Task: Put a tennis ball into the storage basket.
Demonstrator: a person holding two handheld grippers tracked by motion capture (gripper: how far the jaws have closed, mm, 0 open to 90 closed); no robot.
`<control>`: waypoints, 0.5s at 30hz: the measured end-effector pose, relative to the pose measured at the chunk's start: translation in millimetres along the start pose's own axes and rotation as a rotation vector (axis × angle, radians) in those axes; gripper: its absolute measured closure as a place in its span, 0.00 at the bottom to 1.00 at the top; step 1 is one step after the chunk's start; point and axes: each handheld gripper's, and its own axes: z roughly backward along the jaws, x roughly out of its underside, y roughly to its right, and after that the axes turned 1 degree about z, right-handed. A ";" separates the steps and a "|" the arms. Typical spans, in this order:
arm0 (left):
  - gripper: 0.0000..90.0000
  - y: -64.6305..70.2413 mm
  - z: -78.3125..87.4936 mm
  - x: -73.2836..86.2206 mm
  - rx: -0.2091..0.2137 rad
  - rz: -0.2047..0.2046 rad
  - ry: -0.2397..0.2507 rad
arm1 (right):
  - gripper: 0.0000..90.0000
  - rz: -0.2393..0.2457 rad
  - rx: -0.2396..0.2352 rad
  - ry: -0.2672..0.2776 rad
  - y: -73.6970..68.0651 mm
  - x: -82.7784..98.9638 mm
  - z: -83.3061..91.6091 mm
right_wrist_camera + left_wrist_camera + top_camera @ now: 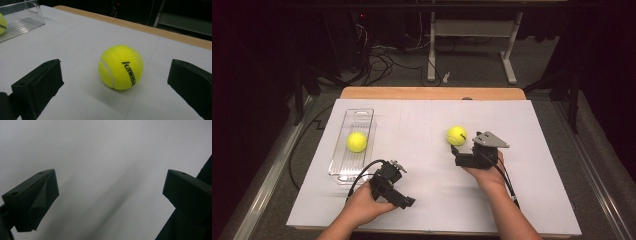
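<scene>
A yellow tennis ball (456, 135) (121, 67) rests on the white sheet right of centre. My right gripper (465, 144) (115, 73) is open just behind it, one jaw to either side of the ball, and neither jaw touches it. A second yellow tennis ball (356, 142) (2, 23) lies inside a clear plastic tray (363, 116) (23, 23) at the left. Near the front edge my left gripper (406, 201) (110, 192) is open, angled right over bare white sheet, nothing between its fingers (37, 197).
The white sheet (522, 165) covers a wooden table whose far edge (432, 93) shows. Beyond it are a dark floor with cables (382, 60) and a white desk frame (472, 30). Bare sheet lies between the tray and the loose ball.
</scene>
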 end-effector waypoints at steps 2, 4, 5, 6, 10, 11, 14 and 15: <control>0.02 1.3 0.9 0.4 0.009 -0.001 -0.001 | 0.01 0.001 0.005 -0.005 1.7 -0.9 -4.3; 0.02 1.8 1.0 0.4 0.010 -0.001 -0.002 | 0.01 -0.002 0.008 -0.008 2.4 -1.3 -6.5; 0.02 2.6 1.6 0.5 0.012 -0.007 -0.001 | 0.01 -0.002 0.014 -0.020 3.9 -2.1 -11.1; 0.02 2.9 2.0 0.3 0.015 -0.004 -0.001 | 0.01 -0.003 0.015 -0.026 4.5 -2.8 -13.7; 0.02 3.0 3.2 0.4 0.016 -0.004 -0.002 | 0.01 0.000 0.017 -0.043 6.2 -6.9 -22.9; 0.02 3.0 3.2 0.4 0.016 -0.004 -0.002 | 0.02 0.000 0.018 -0.047 6.2 -8.1 -25.1; 0.02 3.5 2.6 -0.1 0.018 0.001 -0.001 | 0.02 -0.003 0.019 -0.056 6.0 -11.2 -31.6; 0.02 3.8 2.1 0.2 0.018 -0.002 -0.004 | 0.02 0.000 0.018 -0.054 6.3 -11.9 -33.5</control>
